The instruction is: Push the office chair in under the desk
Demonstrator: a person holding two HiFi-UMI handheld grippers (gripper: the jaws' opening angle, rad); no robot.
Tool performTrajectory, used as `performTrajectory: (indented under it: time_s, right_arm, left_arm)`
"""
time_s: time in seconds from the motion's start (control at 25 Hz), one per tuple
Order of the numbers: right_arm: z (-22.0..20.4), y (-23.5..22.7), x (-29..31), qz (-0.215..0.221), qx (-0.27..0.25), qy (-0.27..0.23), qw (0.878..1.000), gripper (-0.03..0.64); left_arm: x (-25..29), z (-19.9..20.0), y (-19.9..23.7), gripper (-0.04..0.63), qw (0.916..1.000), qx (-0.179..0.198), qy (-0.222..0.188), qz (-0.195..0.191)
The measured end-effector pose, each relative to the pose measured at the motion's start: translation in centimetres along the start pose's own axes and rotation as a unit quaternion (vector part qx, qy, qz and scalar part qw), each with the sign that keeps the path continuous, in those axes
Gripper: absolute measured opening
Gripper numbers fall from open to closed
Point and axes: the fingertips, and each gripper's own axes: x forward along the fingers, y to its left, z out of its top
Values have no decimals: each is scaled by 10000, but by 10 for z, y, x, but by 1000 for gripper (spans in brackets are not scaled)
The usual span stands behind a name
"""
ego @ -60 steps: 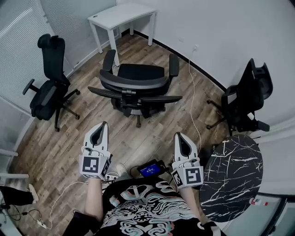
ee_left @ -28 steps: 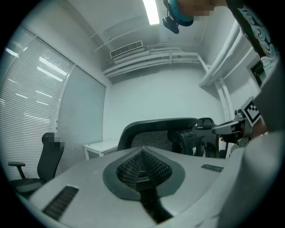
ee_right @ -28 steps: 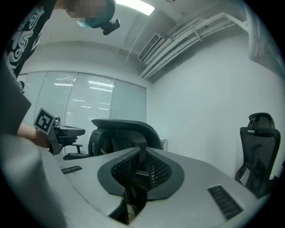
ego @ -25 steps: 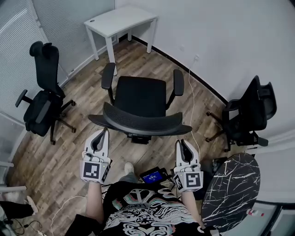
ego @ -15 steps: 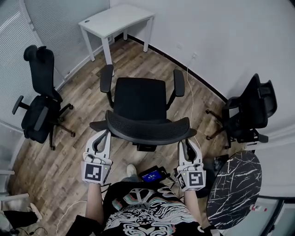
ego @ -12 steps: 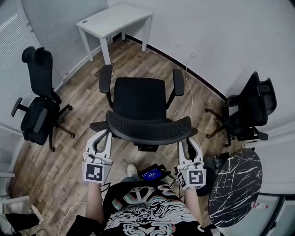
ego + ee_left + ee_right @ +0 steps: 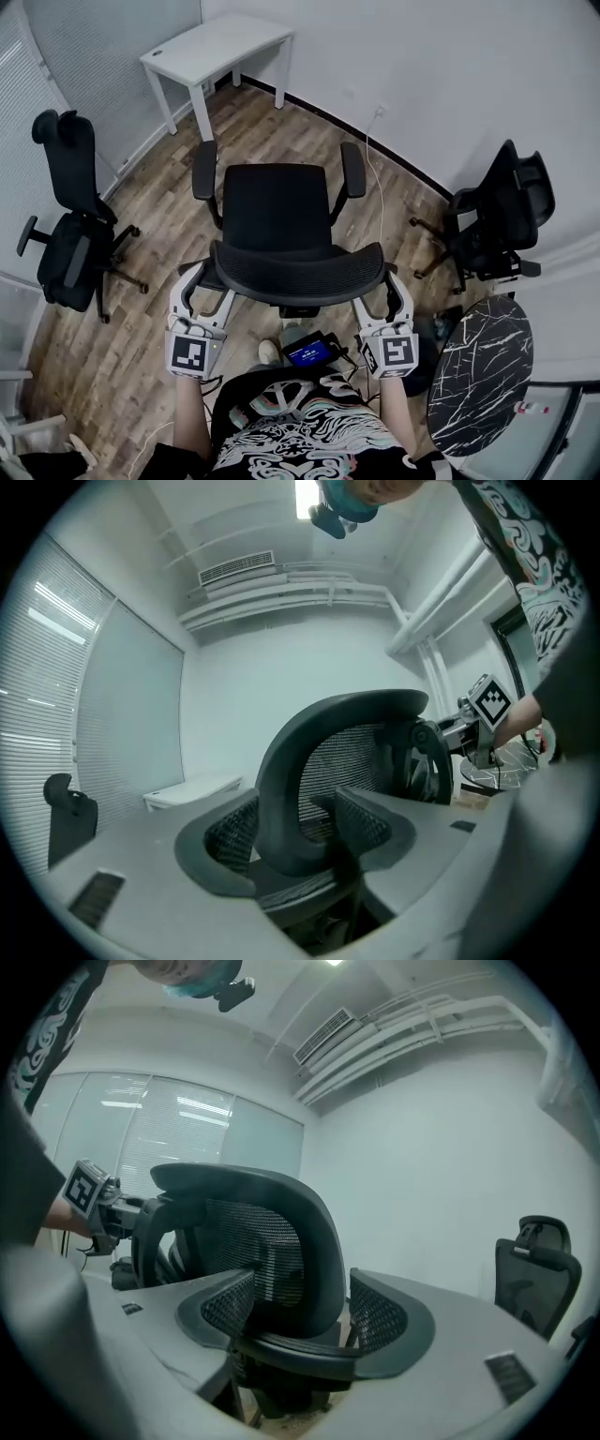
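We are standing just behind the office chair [image 7: 279,211], which is resting on the wooden floor [image 7: 141,309] in the middle of the room, with its seat pointing away from us. The white desk [image 7: 211,45] is standing beyond the chair, a little toward its left side and well apart from it, so the chair is not yet sitting under the desk.

We are reaching with both tools to the curved mesh backrest [image 7: 295,272]. The left gripper [image 7: 204,278] is meeting the left end of the backrest and the right gripper [image 7: 382,286] is meeting its right end. The jaws of both grippers have just been opening. Now they are standing wide, each pair taking the dark rim of the backrest between its pads. In the right gripper view a narrow gap is showing between the rim and one pad, so we are not calling this a firm grip.

A second black chair [image 7: 66,234] is standing well to the left of the office chair, and a third chair [image 7: 497,220] well to its right. A round marbled table [image 7: 483,361] is standing behind the office chair on its right side.
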Motion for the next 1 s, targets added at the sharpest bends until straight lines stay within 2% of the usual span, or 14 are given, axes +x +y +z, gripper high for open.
performTrajectory:
  time_s: [0.16,0.36,0.52,0.84,1.0]
  right_arm:
    - [2,-3,18,161,-360,105,9992,352]
    - [5,-7,36,436,-537,99,9976,389]
    - [6,-1,47,732,-725,89,9946,403]
    - [13,6,61,889,-765,57,9931,405]
    - [13,4,64,972,-808,-33,9920,410]
  left_arm:
    - [8,2,0,308,9989,392,171,-199]
    - [24,8,-7,368,9979,400,235,-454]
    - [36,8,-10,383,9975,389,267,-518]
    - [57,10,-1,383,9981,464,268,-293]
    - [62,11,-1,387,9981,437,246,-352]
